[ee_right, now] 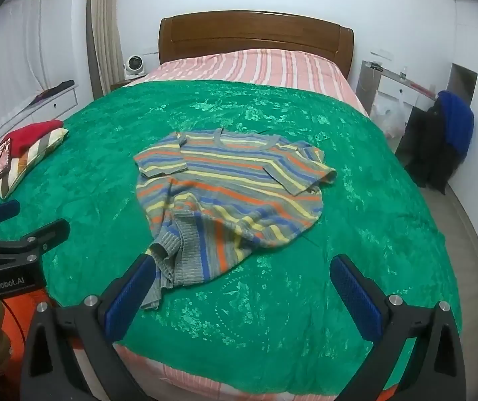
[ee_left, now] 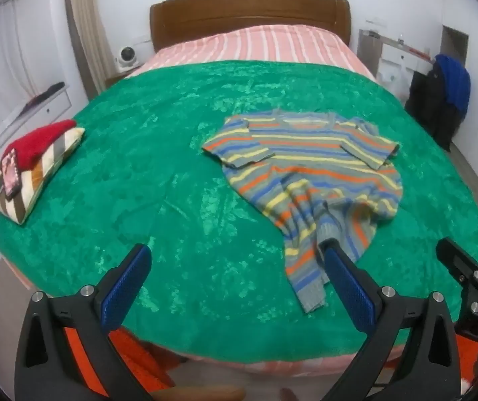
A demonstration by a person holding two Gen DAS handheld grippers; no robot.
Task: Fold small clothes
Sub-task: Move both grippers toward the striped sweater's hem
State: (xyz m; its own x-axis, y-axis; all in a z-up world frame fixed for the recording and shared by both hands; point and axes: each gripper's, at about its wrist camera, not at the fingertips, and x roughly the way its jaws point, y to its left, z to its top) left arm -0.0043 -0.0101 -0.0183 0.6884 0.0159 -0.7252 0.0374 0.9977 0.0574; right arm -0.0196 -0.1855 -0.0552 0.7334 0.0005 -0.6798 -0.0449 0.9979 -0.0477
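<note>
A small striped knit sweater, grey with orange, yellow and blue bands, lies on a green blanket spread over the bed. Its collar faces the headboard, both short sleeves are folded inward, and its hem is bunched toward me. My left gripper hovers open above the blanket's near edge, its right finger overlapping the crumpled hem in the picture. My right gripper is open too, its left finger beside the hem. Nothing is held.
A striped pillow with a red garment and a pink phone on it lies at the blanket's left edge. A wooden headboard stands behind. A chair with dark and blue clothes stands right of the bed.
</note>
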